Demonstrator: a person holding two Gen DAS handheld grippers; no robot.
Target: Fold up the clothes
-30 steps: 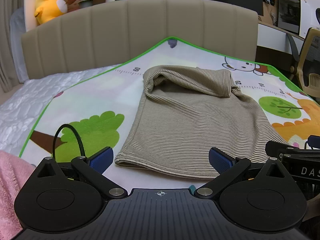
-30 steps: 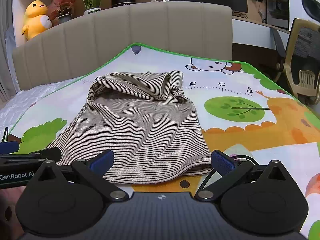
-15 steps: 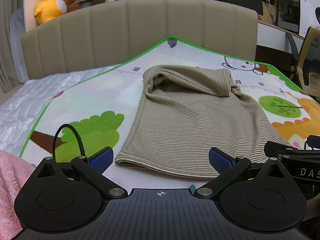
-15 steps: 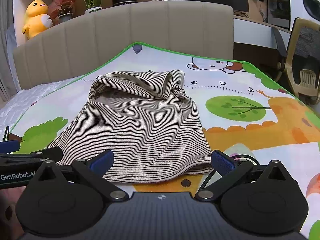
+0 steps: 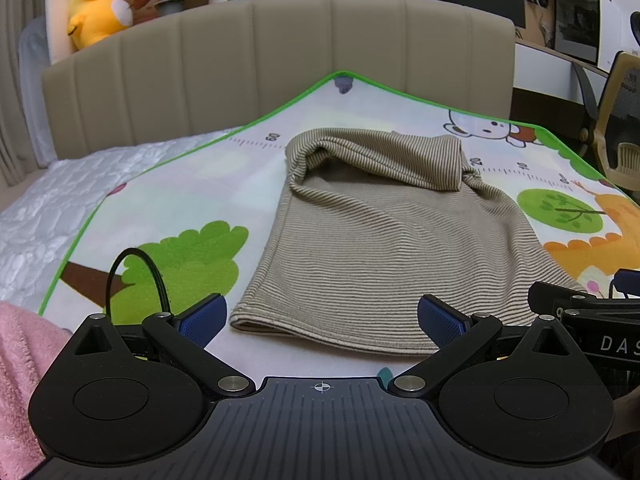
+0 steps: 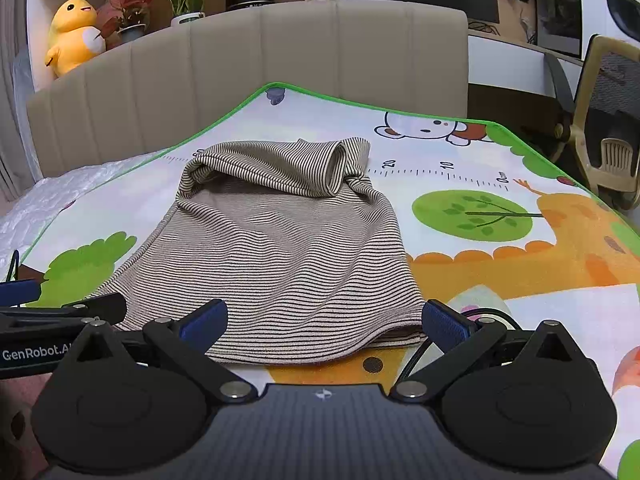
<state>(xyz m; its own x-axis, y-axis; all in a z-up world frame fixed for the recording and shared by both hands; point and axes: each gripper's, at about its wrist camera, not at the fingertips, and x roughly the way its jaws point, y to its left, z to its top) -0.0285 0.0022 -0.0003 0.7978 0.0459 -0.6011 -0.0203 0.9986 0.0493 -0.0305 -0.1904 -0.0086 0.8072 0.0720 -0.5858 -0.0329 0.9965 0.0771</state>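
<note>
Striped shirt [image 5: 380, 248] top folded over, sleeves hidden. Cartoon mat [image 5: 192, 200] on bed [image 5: 40, 216], headboard [image 5: 280, 60] at 12. Left gripper [image 5: 322, 316] and right gripper [image 6: 322, 318] both wide open, holding nothing.

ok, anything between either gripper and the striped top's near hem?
Nothing visible. The striped top lies flat on the play mat, its near hem right ahead of the open left gripper and right gripper, with only bare mat between.

left claw [image 6: 60, 312]: "GenRobot.A" | right claw [image 5: 588, 312]: "DAS" | mat [image 6: 520, 320] ruler: 20, 10
</note>
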